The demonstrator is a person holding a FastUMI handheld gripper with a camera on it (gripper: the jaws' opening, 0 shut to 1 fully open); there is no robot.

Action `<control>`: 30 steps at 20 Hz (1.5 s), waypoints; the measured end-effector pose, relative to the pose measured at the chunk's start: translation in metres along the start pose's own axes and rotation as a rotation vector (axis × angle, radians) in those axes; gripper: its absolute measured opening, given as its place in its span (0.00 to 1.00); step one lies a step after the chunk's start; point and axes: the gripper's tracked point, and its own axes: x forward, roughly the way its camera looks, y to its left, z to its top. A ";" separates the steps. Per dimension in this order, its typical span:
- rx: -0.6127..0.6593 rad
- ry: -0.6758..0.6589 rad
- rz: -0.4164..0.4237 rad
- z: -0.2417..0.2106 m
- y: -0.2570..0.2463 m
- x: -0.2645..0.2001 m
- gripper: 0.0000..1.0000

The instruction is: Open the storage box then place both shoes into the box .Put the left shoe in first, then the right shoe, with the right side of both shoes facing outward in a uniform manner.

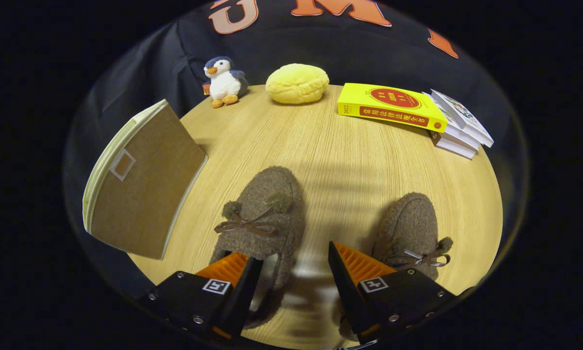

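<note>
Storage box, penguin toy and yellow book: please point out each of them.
Storage box [143, 182], gripper view: its brown front panel.
Penguin toy [224, 82], gripper view: its white belly.
Yellow book [391, 105], gripper view: its front cover.

Two fuzzy brown shoes: left shoe [264, 214], right shoe [410, 231]. One storage box [143, 180]. One plush penguin [224, 81]. One yellow bun-shaped cushion [297, 83]. One yellow book [391, 107]. One stack of white books [459, 126], count unclear. One wooden table [335, 160].
</note>
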 end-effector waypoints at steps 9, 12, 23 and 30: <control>-0.011 -0.006 -0.039 0.002 0.009 0.012 0.20; 0.032 0.001 -0.033 0.004 0.010 0.004 0.04; 0.205 -0.118 0.045 0.103 0.050 -0.078 0.03; 0.203 -0.204 0.112 0.167 0.120 -0.119 0.03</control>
